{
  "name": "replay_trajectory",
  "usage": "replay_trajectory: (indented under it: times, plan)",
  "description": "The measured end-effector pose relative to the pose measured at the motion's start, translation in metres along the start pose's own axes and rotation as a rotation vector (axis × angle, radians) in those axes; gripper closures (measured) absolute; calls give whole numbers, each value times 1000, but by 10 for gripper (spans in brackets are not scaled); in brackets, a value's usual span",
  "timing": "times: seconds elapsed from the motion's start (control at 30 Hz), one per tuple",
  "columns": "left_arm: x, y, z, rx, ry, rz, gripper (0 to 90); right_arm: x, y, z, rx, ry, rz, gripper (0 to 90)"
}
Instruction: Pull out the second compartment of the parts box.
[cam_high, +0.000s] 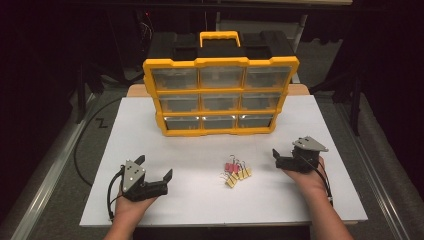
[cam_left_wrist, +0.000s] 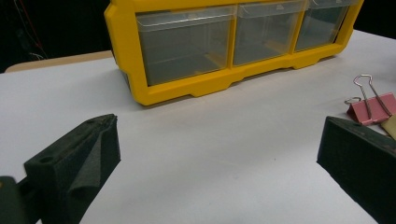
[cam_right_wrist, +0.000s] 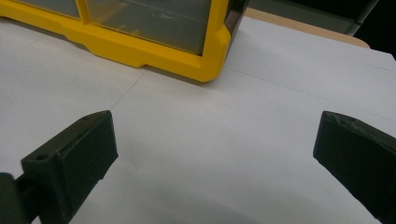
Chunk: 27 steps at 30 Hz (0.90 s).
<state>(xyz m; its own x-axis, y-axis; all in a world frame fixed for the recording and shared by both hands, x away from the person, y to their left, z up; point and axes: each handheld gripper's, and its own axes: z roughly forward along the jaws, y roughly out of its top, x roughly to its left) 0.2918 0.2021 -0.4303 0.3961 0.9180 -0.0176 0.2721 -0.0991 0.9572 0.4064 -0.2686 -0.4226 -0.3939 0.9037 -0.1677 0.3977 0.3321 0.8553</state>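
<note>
A yellow organizer (cam_high: 220, 95) with nine clear drawers stands upright at the back of the white board (cam_high: 210, 205). Several binder clips (cam_high: 236, 171), pink and yellow, lie in a loose pile on the board in front of it. My left gripper (cam_high: 156, 167) rests at the front left, open and holding nothing, pointing toward the organizer (cam_left_wrist: 187, 86). A pink clip (cam_left_wrist: 373, 107) lies just beyond its right jaw in the left gripper view. My right gripper (cam_high: 285, 148) is at the right of the clips, open and holding nothing. The organizer's lower right corner (cam_right_wrist: 205, 65) sits ahead of it.
The organizer has a yellow carry handle (cam_high: 220, 36) and a black body behind. A cable (cam_high: 82, 145) loops over the grey floor left of the board. Bare white board (cam_right_wrist: 233, 116) lies between the grippers and the organizer. Dark surroundings beyond.
</note>
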Motion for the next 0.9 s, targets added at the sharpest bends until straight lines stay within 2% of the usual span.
replay_trajectory:
  times: [0.17,0.33,0.5,0.57,0.7,0.83,0.87,0.9]
  plan:
    - [-2,0,1,-19,-6,8,3,1,0,-1,9,-4,-38,8]
    - [-1,1,1,-15,-11,4,3,5,0,-3,1,-15,-81,9]
    - [2,-1,3,-4,-8,-9,3,10,0,0,15,-25,-139,14]
    - [3,-1,3,1,-4,-10,3,11,0,1,13,-29,-142,14]
    - [2,0,0,-1,-11,-35,3,15,0,2,14,-50,-197,14]
    - [-2,2,-2,-8,-20,-14,3,16,-1,2,11,-62,-235,13]
    - [-2,2,-2,-9,-19,-8,3,17,-1,1,2,-65,-259,12]
    - [-2,2,-3,-10,-18,-6,3,17,-1,1,2,-65,-259,13]
